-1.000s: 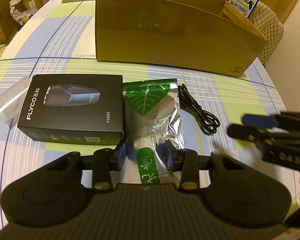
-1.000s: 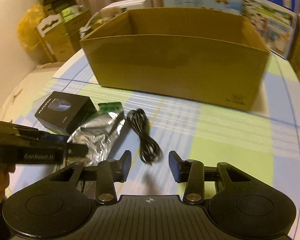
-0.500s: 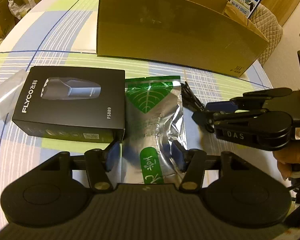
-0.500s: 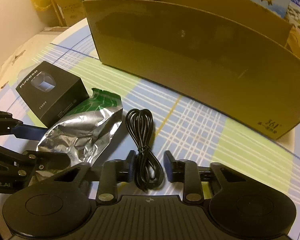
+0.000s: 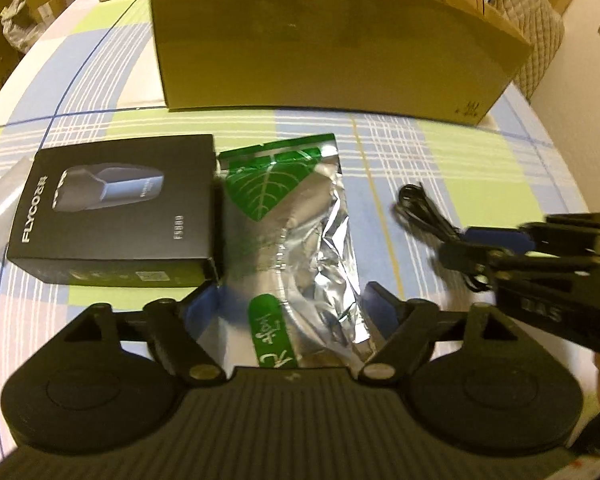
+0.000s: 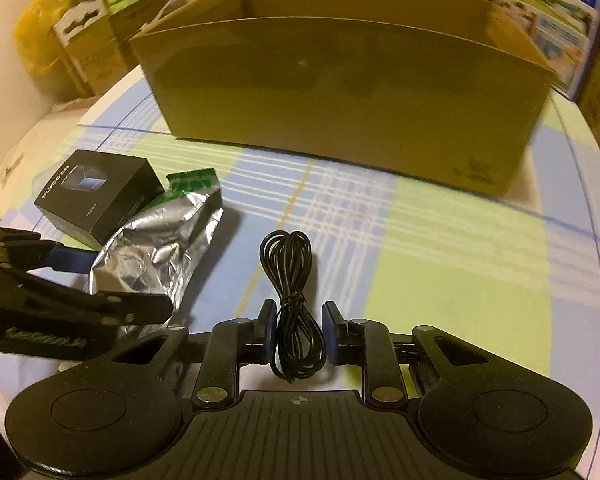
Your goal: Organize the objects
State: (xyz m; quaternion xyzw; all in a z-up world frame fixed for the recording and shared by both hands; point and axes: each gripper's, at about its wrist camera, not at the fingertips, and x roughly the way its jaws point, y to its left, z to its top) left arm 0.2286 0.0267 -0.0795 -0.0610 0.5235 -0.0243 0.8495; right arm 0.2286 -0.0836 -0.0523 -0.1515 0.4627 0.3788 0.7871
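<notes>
Checked cloth (image 6: 440, 264) in blue, green and white covers the table beneath both of my tools. Nearest to me, my right gripper (image 6: 298, 334) is clenched on the bundled black cable (image 6: 290, 280), whose coil lies between the pads with its loop stretching away from me. My left gripper (image 5: 290, 312) straddles the near end of the silver-and-green foil pouch (image 5: 296, 240); its jaws are opening and the pads stand clear of the foil. Just beside the pouch, on its left, lies the black FLYCO shaver box (image 5: 116, 208), flat on the cloth. Farthest back stands the open cardboard box (image 6: 340, 92); I cannot tell what it contains, since its front wall blocks the interior.
</notes>
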